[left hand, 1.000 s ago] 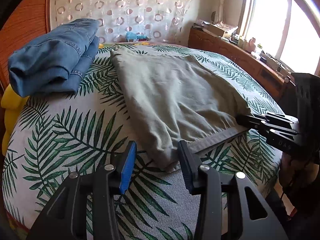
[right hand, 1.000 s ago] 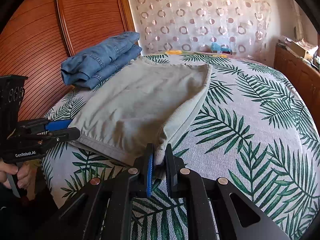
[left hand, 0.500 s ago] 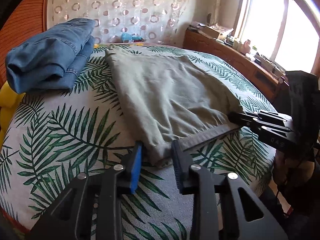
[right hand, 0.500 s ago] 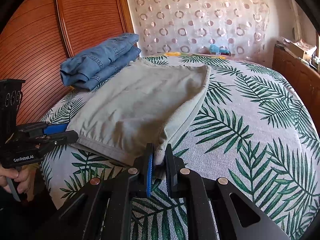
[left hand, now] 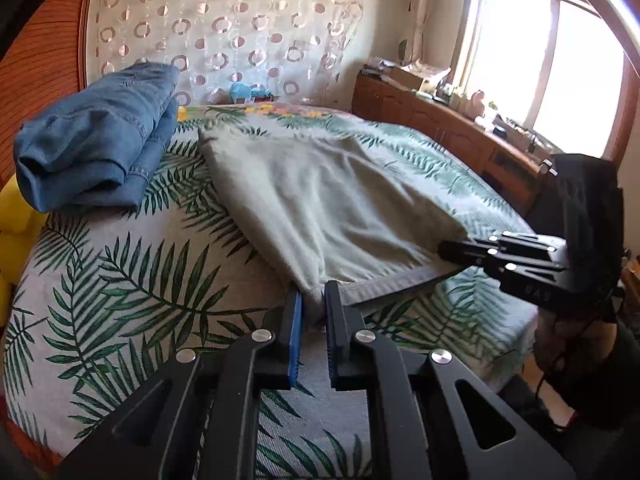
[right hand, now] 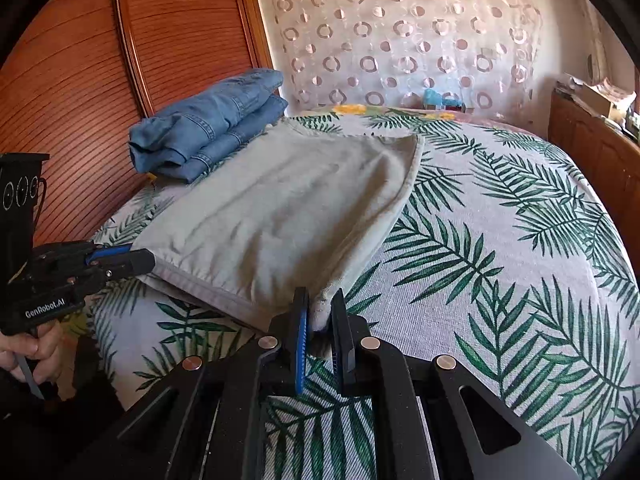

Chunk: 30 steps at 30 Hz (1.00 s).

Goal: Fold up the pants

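Grey-green pants (left hand: 320,200) lie folded flat on the leaf-print bedspread (left hand: 120,280), waistband toward me; they also show in the right wrist view (right hand: 280,216). My left gripper (left hand: 312,300) is shut on the near left waistband corner. My right gripper (right hand: 318,312) is shut on the near right corner. Each gripper shows in the other's view: the right gripper (left hand: 452,250) pinches the right end of the waistband, and the left gripper (right hand: 136,258) holds the left end.
Folded blue jeans (left hand: 96,148) sit at the bed's far left by the wooden headboard (right hand: 80,80). A yellow item (left hand: 16,224) lies left of the bed. A wooden sideboard (left hand: 440,128) with clutter runs under the window at right. A patterned curtain (left hand: 224,32) hangs behind.
My left gripper moved forward onto the waistband's left corner and closed on it. The right gripper kept its hold; the waistband edge is slightly raised and taut.
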### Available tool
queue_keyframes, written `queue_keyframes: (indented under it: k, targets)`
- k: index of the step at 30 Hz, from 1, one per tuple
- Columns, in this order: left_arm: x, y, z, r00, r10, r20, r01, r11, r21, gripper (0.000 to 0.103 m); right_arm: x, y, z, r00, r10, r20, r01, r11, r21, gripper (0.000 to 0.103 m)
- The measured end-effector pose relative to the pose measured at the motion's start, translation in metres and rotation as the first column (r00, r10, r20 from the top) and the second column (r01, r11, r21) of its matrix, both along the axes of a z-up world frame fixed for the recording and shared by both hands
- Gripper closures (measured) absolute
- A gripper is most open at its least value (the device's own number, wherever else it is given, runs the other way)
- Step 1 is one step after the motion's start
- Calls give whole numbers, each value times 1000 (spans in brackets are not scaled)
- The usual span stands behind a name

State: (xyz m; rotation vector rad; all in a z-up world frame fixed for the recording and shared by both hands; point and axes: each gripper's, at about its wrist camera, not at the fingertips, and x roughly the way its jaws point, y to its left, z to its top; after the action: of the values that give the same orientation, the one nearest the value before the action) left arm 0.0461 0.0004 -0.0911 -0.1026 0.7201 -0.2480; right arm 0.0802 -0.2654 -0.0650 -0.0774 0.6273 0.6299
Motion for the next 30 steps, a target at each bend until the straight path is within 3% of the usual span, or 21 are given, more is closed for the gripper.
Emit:
queue_keyframes:
  k: [18, 30]
  targets:
    - [-21, -4, 48, 993, -57, 108, 54, 998, 27, 92, -41, -21, 31, 998, 36, 59, -38, 999, 31, 93]
    - [-33, -4, 71, 981, -74, 177, 74, 997, 2, 92, -56, -28, 51, 993, 43, 110, -47, 998, 35, 93]
